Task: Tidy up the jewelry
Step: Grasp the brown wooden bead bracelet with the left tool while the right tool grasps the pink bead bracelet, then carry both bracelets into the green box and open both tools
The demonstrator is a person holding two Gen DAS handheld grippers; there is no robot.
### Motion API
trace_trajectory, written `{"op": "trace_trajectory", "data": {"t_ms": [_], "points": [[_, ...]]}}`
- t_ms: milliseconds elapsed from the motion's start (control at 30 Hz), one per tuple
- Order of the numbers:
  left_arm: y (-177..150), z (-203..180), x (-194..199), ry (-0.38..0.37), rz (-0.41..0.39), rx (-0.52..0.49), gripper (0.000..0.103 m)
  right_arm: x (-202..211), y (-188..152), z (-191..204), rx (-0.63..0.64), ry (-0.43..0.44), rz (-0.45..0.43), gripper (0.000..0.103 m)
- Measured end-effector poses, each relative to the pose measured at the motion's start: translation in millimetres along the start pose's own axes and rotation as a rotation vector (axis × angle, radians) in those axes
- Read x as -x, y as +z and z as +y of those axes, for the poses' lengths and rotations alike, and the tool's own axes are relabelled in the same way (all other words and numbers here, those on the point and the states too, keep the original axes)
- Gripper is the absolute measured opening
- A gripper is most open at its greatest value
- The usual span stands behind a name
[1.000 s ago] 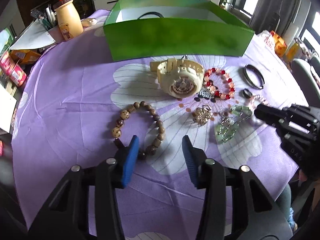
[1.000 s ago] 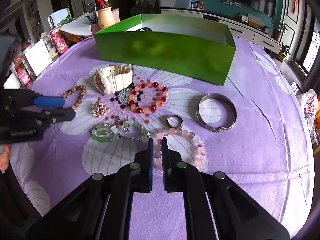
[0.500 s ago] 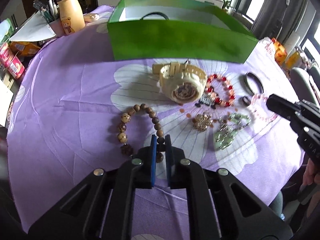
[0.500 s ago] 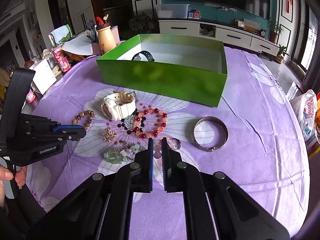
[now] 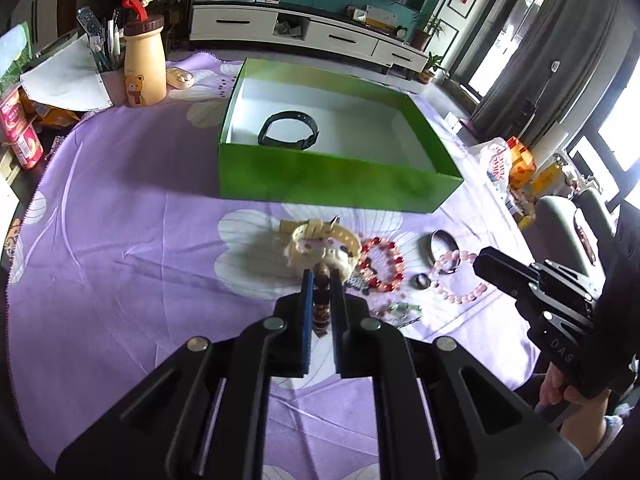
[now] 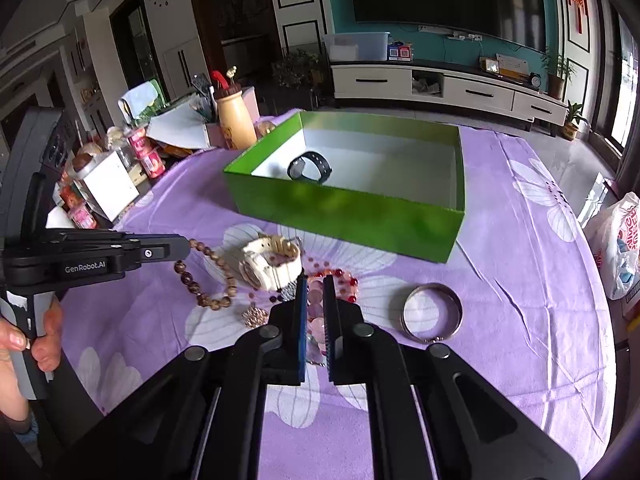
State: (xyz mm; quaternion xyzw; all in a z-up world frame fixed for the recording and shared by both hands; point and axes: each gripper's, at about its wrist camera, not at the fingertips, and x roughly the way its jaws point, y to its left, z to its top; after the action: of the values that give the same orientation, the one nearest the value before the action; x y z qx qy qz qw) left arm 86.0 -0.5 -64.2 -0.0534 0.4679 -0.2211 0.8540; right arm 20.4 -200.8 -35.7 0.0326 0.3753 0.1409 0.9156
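My left gripper [image 5: 321, 280] is shut on the brown wooden bead bracelet [image 5: 321, 304] and holds it above the purple cloth; the bracelet hangs from it in the right wrist view [image 6: 208, 276]. My right gripper [image 6: 315, 286] is shut on the pink bead bracelet [image 6: 316, 308], which also shows hanging in the left wrist view [image 5: 460, 280]. The green box [image 5: 336, 178] stands beyond, with a black watch [image 5: 288, 130] inside. A cream watch [image 5: 320, 246], a red bead bracelet [image 5: 382, 264], a silver bangle [image 6: 432, 312] and a ring [image 5: 423, 280] lie on the cloth.
A yellow bear bottle [image 5: 144, 64], a pen holder and snack packs stand at the far left. A plastic bag [image 6: 618, 240] and snack packs [image 5: 520, 164] sit at the right edge. Small charms [image 6: 254, 316] and green beads [image 5: 400, 308] lie near the grippers.
Both grippers have risen well above the table with their bracelets. The left gripper closed on the wooden bracelet a second ago and lifted it off the cloth.
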Motion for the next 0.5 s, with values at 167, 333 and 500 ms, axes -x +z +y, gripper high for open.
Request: {"op": "trace_trajectory", "data": {"t_ms": [167,333,500], "points": [[15,1,5,-0.008,-0.015,0.012,0.007,4,15,-1,0.002,0.006,-0.022,0.007],[38,-4,15,-0.003,-0.051,0.0,0.007,5,36,-3,0.009,0.004,-0.05,0.007],[65,-14,19,-0.005,-0.078,-0.013,0.007,4,58,-4,0.025,-0.003,-0.078,0.007]]}}
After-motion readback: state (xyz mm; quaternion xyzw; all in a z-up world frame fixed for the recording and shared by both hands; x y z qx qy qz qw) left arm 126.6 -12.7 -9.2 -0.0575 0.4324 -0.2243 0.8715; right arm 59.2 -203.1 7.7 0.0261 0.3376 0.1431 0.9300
